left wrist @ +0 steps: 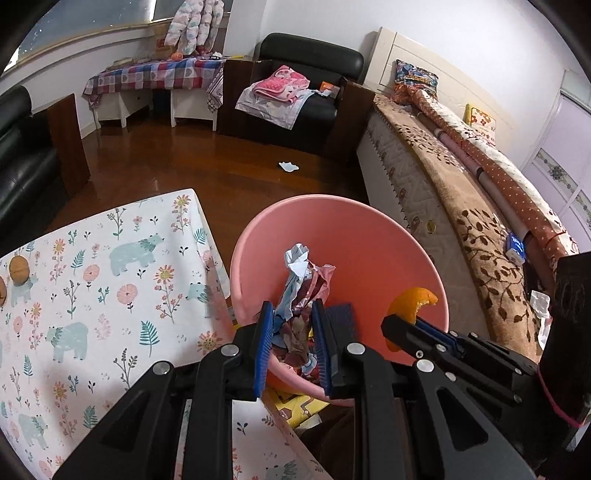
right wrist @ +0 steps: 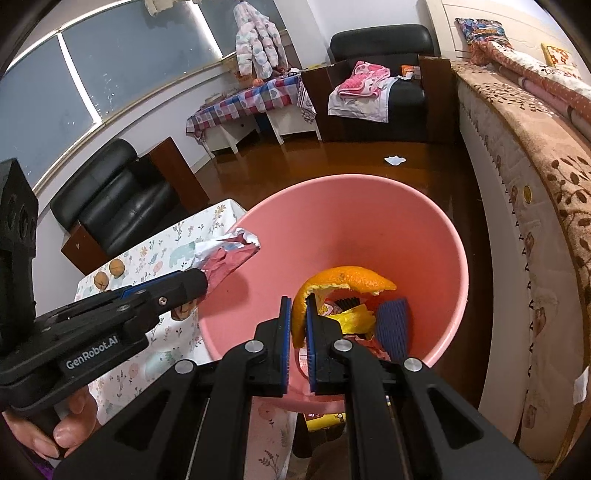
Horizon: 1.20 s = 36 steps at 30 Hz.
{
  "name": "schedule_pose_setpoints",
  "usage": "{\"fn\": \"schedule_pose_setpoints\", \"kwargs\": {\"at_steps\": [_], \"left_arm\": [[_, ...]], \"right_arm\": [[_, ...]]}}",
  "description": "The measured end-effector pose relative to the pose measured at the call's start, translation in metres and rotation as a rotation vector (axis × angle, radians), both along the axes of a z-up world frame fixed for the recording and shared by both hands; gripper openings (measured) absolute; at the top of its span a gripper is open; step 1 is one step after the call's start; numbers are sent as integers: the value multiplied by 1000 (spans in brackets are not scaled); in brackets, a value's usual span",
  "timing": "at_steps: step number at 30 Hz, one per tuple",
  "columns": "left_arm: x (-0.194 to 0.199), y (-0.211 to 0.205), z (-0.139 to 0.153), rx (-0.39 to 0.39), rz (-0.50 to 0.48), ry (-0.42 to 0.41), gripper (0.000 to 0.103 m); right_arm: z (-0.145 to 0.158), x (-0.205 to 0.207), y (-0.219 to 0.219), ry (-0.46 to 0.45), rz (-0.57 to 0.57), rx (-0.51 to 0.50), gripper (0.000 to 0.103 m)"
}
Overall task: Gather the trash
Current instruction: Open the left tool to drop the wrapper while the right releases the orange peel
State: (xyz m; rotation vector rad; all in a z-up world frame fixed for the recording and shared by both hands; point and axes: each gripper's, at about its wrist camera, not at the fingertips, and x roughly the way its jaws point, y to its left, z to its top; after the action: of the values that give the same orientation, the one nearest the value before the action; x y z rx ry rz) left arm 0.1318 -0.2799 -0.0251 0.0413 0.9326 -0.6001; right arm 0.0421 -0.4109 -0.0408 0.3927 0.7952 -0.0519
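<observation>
The left claw (left wrist: 291, 332) is clamped on a crumpled foil wrapper (left wrist: 301, 291), red, pale blue and silvery, which sticks up between the blue pads over the near rim of the pink bin (left wrist: 369, 236). The right claw (right wrist: 297, 325) is pinched narrow on a curl of orange peel (right wrist: 343, 278), held just inside the bin's mouth. Both claws hang over the same opening, side by side and close; from the right wrist view the left claw comes in from the left with the wrapper reaching over the rim, and a thumb (right wrist: 68, 435) shows on its handle.

Down in the bin lie a yellow wrapper (right wrist: 354, 317), a dark blue foam net sleeve (right wrist: 393, 325) and some red scraps.

The bin stands between the surface (left wrist: 92, 288), covered with a cloth of bears and flowers, and the side of the bed (left wrist: 443, 206). Two walnuts (right wrist: 109, 275) sit at the surface's far edge. A yellow printed box (left wrist: 295, 404) shows under the bin's near side.

Farther out, on the wooden floor (left wrist: 184, 162), a white scrap of paper (left wrist: 288, 167) lies alone, well apart from the bin. Beyond it stands a black armchair (left wrist: 314, 74) with pink clothing (left wrist: 280, 86) on its seat, a low bench under a checked cloth (left wrist: 155, 75), and a puffy jacket (left wrist: 194, 26) hanging by the window.
</observation>
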Motion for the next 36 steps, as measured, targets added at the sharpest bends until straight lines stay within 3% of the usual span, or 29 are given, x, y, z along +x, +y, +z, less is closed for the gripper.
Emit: {"fn": "schedule_pose_setpoints", "kwargs": {"at_steps": [16, 20, 27, 31, 36], "left_arm": [[0, -9, -2, -2, 4, 9, 21], [-1, -6, 1, -13, 8, 8, 25], [-8, 1, 11, -22, 10, -17, 42], [-13, 8, 16, -23, 14, -32, 47], [-18, 19, 24, -35, 26, -56, 50]], "right_arm": [[-1, -1, -13, 17, -30, 46, 9], [-2, -3, -18, 8, -31, 85, 26], [2, -7, -13, -1, -12, 85, 28], [3, -7, -9, -6, -1, 88, 38], [-1, 2, -7, 17, 22, 86, 39]]}}
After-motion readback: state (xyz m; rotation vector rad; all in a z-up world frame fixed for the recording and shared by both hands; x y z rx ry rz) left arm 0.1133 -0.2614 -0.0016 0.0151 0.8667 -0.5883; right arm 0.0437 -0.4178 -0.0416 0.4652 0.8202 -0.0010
